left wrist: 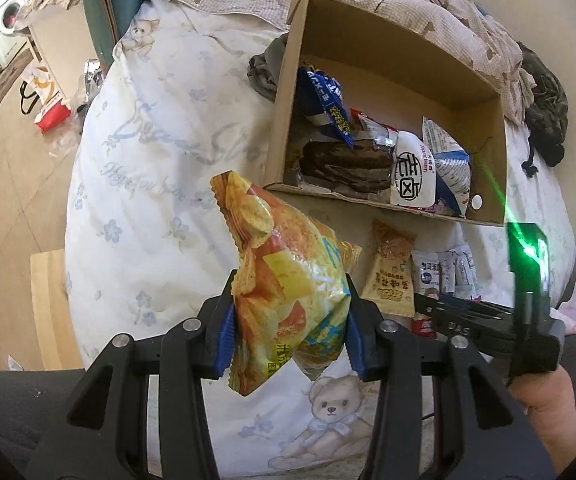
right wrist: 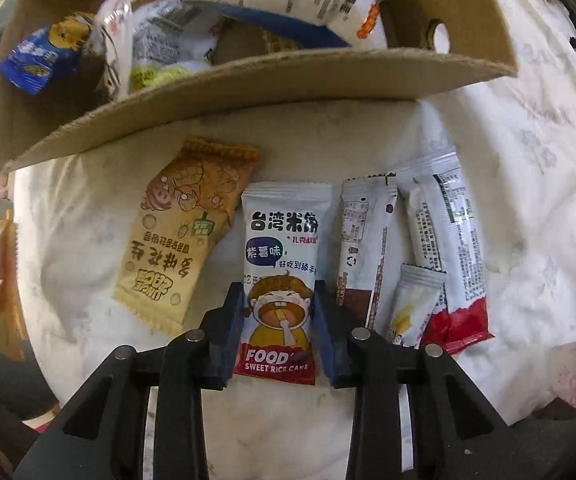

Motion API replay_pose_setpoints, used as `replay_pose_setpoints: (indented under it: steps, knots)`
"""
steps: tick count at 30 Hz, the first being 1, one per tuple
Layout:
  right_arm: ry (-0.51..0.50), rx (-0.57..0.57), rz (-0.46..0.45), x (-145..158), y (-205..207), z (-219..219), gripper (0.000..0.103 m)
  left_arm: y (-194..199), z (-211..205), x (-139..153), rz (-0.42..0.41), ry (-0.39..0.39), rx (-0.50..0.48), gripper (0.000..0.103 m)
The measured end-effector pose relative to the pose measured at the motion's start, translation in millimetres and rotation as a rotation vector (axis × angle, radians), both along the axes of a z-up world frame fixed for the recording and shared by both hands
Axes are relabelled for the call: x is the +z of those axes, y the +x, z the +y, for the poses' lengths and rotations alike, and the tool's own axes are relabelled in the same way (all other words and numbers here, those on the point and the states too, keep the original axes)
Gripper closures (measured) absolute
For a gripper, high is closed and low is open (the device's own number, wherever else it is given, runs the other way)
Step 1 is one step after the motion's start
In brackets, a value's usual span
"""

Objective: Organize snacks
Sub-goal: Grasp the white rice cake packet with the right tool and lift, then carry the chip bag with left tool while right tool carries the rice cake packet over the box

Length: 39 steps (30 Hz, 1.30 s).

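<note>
Blue-padded jaws of the right gripper stood on either side of a sweet rice cake packet, their pads against its two long edges at the lower half, so the packet looked clenched where it lay flat on the bed sheet. It seemed a light, slim, crinkly sachet, slick on its printed face; a hold across the narrow width near the middle, as here, seemed best, with gentle pressure since the cake inside would likely crumble.

Just left of those jaws lay a tan peanut packet, tilted, and just right of them three white stick sachets, one small one overlapping the others. Beyond the jaws' tips stood the cardboard box, its near wall low, already holding several packets.

On the other side, the left gripper had its jaws clamped on a puffed yellow chip bag, lifted clear of the bed. The bag was soft and air-filled, so it bulged between the pads; its contents were brittle, and a squeeze at the sealed end would probably spare them better than one at the belly. Ahead of these jaws and slightly right sat the same box, with a dark packet and white ones inside. A hand with the right gripper's body showed at the right edge.
</note>
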State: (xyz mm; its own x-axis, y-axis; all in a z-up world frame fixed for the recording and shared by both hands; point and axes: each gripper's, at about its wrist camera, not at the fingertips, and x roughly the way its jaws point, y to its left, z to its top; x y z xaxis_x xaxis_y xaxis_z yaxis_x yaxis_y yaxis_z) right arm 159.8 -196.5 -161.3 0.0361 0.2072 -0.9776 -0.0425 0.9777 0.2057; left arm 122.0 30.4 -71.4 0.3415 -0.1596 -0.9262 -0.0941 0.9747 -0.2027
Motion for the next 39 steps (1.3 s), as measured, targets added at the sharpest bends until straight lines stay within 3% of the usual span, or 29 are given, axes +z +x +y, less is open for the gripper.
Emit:
replay_pose_setpoints:
  steps: [10,16,23,39]
  knots:
    - [0.109,-0.021,-0.043,30.6,-25.0,-20.8,0.069,0.2,-1.4,-9.1,0.017,0.042,0.006,0.063]
    - [0.175,-0.015,-0.105,54.4,-46.9,-36.2,0.069,-4.1,-1.4,-10.0,0.000,0.091,0.010,0.063]
    - [0.252,0.026,-0.231,90.7,-57.2,-25.2,0.069,-9.4,9.4,-10.1,-0.022,0.134,0.042,0.063]
    - [0.406,-0.022,-0.383,125.8,-44.7,-33.3,0.069,-15.4,21.6,23.4,-0.188,0.188,0.094,0.063]
